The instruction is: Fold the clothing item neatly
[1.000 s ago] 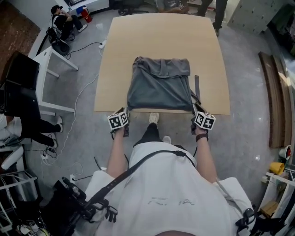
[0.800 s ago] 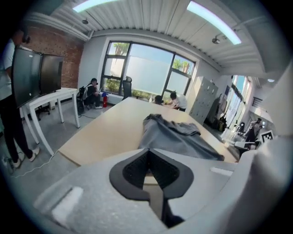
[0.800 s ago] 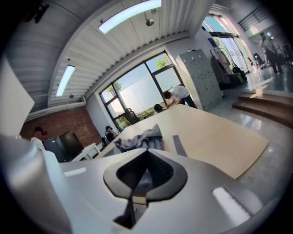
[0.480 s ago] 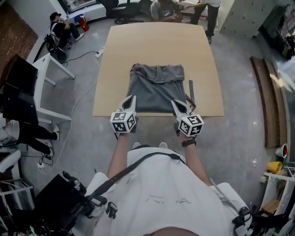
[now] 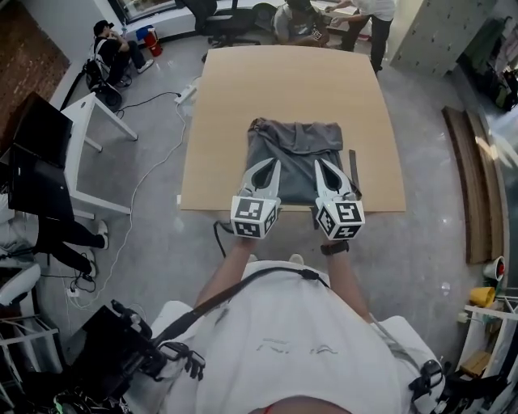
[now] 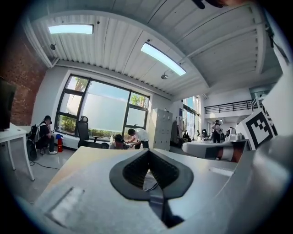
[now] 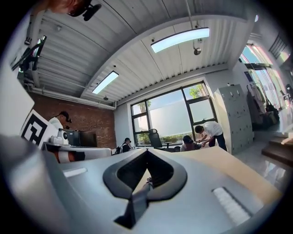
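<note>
A grey garment [image 5: 295, 145] lies folded into a rough rectangle near the front edge of the tan table [image 5: 283, 81]. A dark strap [image 5: 353, 166] sticks out at the garment's right side. My left gripper [image 5: 273, 162] and right gripper [image 5: 319, 162] hang side by side in the air over the garment's near half, pointing away from me. In the left gripper view the left gripper [image 6: 149, 151] has its jaws pressed together with no cloth between them. The right gripper [image 7: 147, 151] is shut the same way, with nothing held.
A white desk [image 5: 89, 121] and dark monitors [image 5: 36, 129] stand to the left, with cables [image 5: 154, 162] on the floor. People [image 5: 307, 20] are at the table's far end and one person [image 5: 109, 44] sits at the back left. Wooden planks [image 5: 477, 186] lie on the right.
Both grippers have risen from the garment's near corners at the table's front edge. They now hang over the garment, closer together. The garment stays flat on the table.
</note>
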Demonstrator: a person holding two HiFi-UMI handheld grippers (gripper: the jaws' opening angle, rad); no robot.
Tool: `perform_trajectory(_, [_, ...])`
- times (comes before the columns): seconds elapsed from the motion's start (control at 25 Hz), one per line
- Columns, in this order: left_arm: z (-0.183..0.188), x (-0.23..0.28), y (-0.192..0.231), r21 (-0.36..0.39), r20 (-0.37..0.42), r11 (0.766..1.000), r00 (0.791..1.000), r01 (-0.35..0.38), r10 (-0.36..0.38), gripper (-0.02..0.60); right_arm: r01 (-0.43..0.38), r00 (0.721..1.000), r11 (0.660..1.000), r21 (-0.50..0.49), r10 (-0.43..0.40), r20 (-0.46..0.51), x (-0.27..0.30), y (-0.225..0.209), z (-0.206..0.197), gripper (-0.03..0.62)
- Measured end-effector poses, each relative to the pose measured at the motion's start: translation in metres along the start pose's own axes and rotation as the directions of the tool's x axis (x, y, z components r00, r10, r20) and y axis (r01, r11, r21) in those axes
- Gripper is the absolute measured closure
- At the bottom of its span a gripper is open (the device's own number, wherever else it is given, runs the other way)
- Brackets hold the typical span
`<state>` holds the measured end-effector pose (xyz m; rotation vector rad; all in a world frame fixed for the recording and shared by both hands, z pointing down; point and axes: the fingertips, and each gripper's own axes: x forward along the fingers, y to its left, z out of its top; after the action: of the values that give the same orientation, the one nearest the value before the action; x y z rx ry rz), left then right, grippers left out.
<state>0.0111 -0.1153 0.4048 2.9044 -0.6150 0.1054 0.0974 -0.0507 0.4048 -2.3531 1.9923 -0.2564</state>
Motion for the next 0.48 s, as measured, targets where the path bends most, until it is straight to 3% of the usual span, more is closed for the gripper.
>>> perform_trajectory(0.48, [-0.011,-0.012,0.035,0.021,-0.043,1.0,0.999,0.008,-0.008,0.581,0.058,0.998,0.997,0.051,-0.058,-0.005,0.012,0.019,-0.014,0.588])
